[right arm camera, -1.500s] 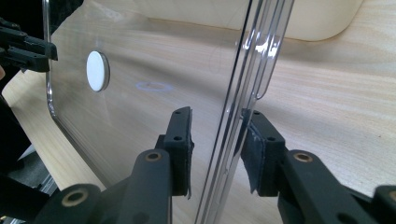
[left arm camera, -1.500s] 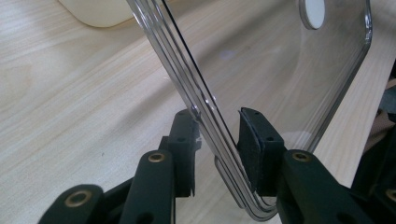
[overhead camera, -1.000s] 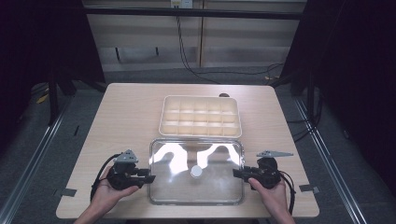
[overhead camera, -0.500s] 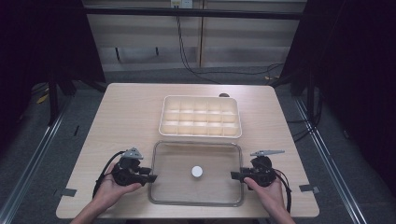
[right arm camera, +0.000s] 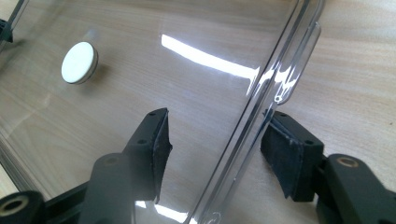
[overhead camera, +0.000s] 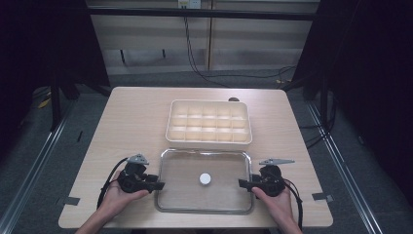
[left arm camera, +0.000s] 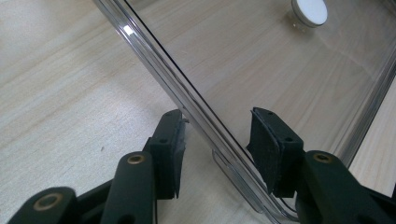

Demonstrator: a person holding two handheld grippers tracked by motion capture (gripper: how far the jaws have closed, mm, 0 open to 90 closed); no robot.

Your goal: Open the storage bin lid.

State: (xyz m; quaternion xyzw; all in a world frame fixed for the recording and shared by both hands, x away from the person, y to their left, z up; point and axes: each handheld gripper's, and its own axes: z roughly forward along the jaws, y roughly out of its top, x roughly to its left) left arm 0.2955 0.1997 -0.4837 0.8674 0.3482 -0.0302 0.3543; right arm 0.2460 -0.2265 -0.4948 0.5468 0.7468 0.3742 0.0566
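Note:
A clear plastic lid (overhead camera: 180, 195) lies flat on the wooden table, with a white round knob (overhead camera: 205, 179) at its centre. My left gripper (overhead camera: 158, 186) is at the lid's left edge and my right gripper (overhead camera: 242, 183) at its right edge. In the left gripper view the left gripper (left arm camera: 219, 135) is open, its jaws straddling the lid's rim (left arm camera: 154, 70) without touching it; the knob (left arm camera: 309, 10) lies beyond. The right gripper (right arm camera: 217, 128) is also open astride the opposite rim (right arm camera: 261, 93), with the knob (right arm camera: 79, 63) at upper left.
A cream box (overhead camera: 209, 123) divided into several empty compartments stands just behind the lid. Bare table top (overhead camera: 126, 122) stretches to the left of it and along the right side. The table's front edge is close beneath the person's hands.
A second ago the lid threw bright glare; now it lies flat and shows the wood through it. Both hands have shifted slightly, staying at the lid's two side edges.

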